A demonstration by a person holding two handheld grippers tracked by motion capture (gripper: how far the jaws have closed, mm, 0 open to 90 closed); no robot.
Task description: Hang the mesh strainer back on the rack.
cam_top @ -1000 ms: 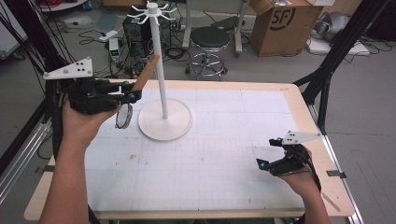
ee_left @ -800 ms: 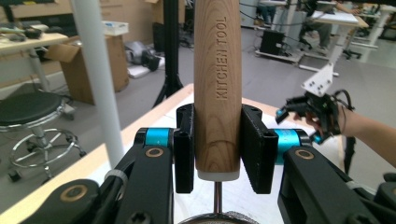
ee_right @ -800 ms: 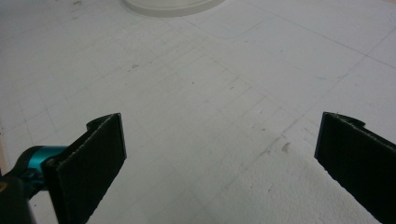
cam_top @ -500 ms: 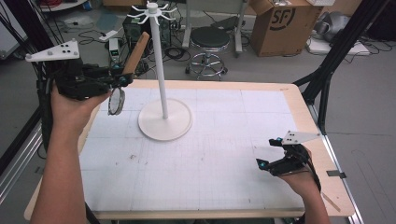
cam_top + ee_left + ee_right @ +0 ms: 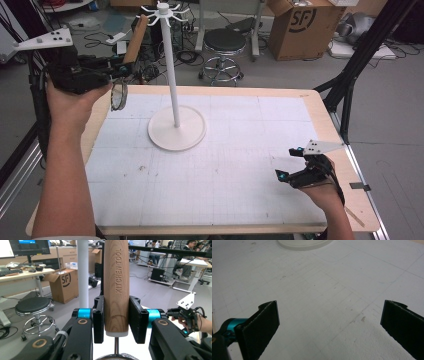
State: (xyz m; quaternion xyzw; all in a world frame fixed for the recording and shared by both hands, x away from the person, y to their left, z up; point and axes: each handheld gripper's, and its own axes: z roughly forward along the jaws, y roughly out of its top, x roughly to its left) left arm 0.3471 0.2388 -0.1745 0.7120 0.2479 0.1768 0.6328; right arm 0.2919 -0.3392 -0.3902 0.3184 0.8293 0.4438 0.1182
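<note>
White gridded mat [image 5: 235, 185] covers the wooden bench [image 5: 327, 125], and behind it a busy workshop: a black stool [image 5: 225, 42] at twelve o'clock, an SF cardboard box [image 5: 297, 22] at one o'clock, cables across the grey floor. The white hook stand [image 5: 175, 100] sits on the mat at eleven o'clock. Left tongs [image 5: 117, 70], up at ten o'clock off the bench's edge, are clamped on a wooden-handled strainer [image 5: 135, 40], handle pointing up near the stand's hooks. The left gripper view adds the lettering: "KITCHEN TOOL" on the handle [image 5: 116, 287], pads pressed to both sides, mesh rim just below. Right tongs [image 5: 290, 165] rest at four o'clock, gaping wide and empty; the right gripper view shows faint scuffs on the mat between them.
</note>
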